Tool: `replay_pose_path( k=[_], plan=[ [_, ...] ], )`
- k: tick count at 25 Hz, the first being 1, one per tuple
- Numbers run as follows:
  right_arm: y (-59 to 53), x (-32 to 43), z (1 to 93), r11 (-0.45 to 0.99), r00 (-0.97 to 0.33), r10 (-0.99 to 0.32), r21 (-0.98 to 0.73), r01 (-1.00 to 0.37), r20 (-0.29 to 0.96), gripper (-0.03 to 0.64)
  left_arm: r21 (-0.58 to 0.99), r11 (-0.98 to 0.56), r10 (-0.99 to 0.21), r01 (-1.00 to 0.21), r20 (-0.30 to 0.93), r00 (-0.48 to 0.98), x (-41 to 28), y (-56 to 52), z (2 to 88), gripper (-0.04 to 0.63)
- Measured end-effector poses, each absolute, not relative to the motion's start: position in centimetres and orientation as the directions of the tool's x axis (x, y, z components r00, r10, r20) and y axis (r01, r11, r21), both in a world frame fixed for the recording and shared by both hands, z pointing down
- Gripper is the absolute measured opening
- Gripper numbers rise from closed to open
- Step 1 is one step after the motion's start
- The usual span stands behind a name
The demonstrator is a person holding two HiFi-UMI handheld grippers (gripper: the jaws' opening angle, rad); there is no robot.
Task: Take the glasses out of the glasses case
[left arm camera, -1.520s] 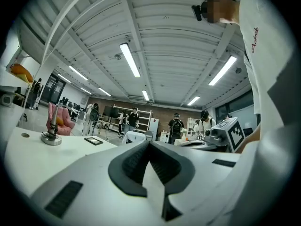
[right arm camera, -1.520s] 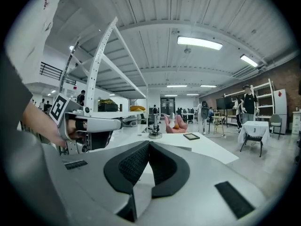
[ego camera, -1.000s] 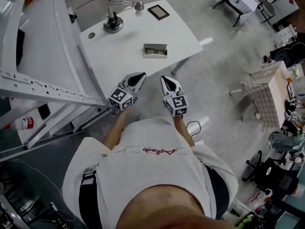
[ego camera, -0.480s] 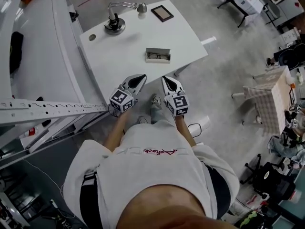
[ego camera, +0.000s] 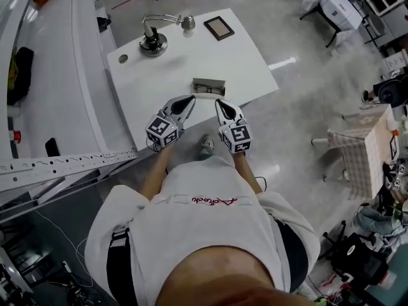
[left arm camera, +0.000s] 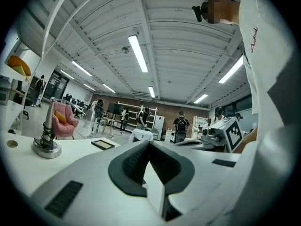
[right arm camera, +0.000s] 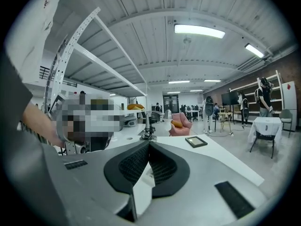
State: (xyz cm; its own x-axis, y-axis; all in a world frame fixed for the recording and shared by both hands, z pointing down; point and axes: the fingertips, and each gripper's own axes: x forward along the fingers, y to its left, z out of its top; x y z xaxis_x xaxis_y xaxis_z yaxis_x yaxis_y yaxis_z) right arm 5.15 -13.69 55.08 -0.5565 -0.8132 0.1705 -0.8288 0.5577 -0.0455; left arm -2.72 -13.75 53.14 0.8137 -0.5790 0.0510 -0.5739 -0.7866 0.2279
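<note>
The glasses case (ego camera: pixel 208 87) lies open near the front edge of the white table (ego camera: pixel 172 69), with dark-framed glasses (ego camera: pixel 205 89) inside it. My left gripper (ego camera: pixel 190 99) is held level at the table's front edge, its tip just short of the case on the left; its jaws meet, with nothing between them (left arm camera: pixel 149 142). My right gripper (ego camera: pixel 218 103) is beside it, its tip just short of the case on the right, also shut and empty (right arm camera: pixel 149 143). The case is hidden behind the jaws in both gripper views.
A desk lamp (ego camera: pixel 153 40) and a dark picture frame (ego camera: pixel 218 28) stand at the table's far side, with a small round disc (ego camera: pixel 123 58) at its left. A white shelving rack (ego camera: pixel 57 94) runs along the left. A checked-cloth table (ego camera: pixel 357 139) stands far right.
The person has stepped toward the table, carrying both grippers forward side by side. The case, earlier well ahead of the tips, now lies just beyond them. Both jaws stayed shut.
</note>
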Motion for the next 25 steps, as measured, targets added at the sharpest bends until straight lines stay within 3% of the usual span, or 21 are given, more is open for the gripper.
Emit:
replay_pose_path(
  k=[13,25],
  plan=[
    [-18.4,6.5,56.1,0.621,-0.624,-0.763,-0.079,-0.78,0.167,-0.002,0.225,-0.725,-0.652,-0.651,0.078,0.754,-1.7,-16.9,53.8,-0.011],
    [-20.1,6.0,57.8,0.577,-0.586,-0.779,-0.109,-0.809,0.224,-0.002,0.257,-0.742,-0.613,-0.62,0.114,0.782,-2.8,-19.2,55.2,-0.011]
  ],
)
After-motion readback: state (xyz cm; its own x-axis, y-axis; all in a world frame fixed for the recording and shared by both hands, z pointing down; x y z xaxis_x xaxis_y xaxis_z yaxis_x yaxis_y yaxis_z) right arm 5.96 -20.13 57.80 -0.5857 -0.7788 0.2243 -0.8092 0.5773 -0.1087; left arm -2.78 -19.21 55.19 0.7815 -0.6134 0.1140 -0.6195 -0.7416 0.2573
